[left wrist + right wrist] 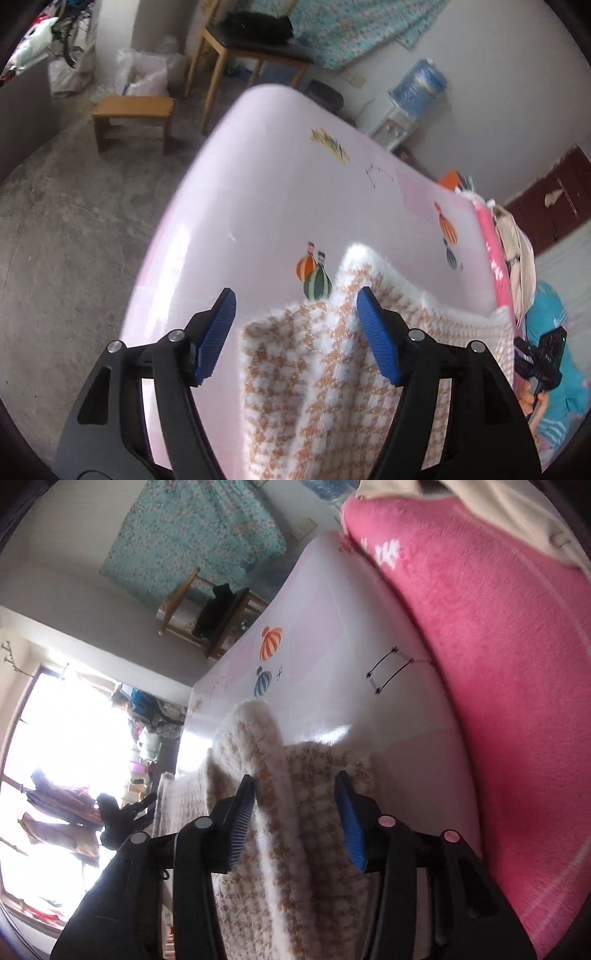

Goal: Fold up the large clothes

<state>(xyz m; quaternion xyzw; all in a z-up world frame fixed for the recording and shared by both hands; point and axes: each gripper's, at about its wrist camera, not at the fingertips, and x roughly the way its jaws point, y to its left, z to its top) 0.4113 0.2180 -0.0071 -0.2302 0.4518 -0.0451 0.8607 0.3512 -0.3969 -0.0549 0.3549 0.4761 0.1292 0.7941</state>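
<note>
A fuzzy white garment with an orange houndstooth pattern point(317, 369) lies on a glossy pink table point(266, 192) with cartoon prints. My left gripper point(295, 295) is open above its near left part, blue pads spread wide, the right pad close over the fabric. In the right wrist view the same garment point(291, 812) runs between the jaws of my right gripper point(295, 779), which is open, pads apart on either side of a raised fold. The right gripper also shows at the garment's far right edge in the left wrist view point(539, 354).
A pink fleece blanket point(480, 646) and beige cloth lie piled along one table edge. A wooden stool point(133, 118), a wooden table with a dark bag point(255, 40), plastic bags and a water dispenser point(402, 107) stand on the concrete floor beyond.
</note>
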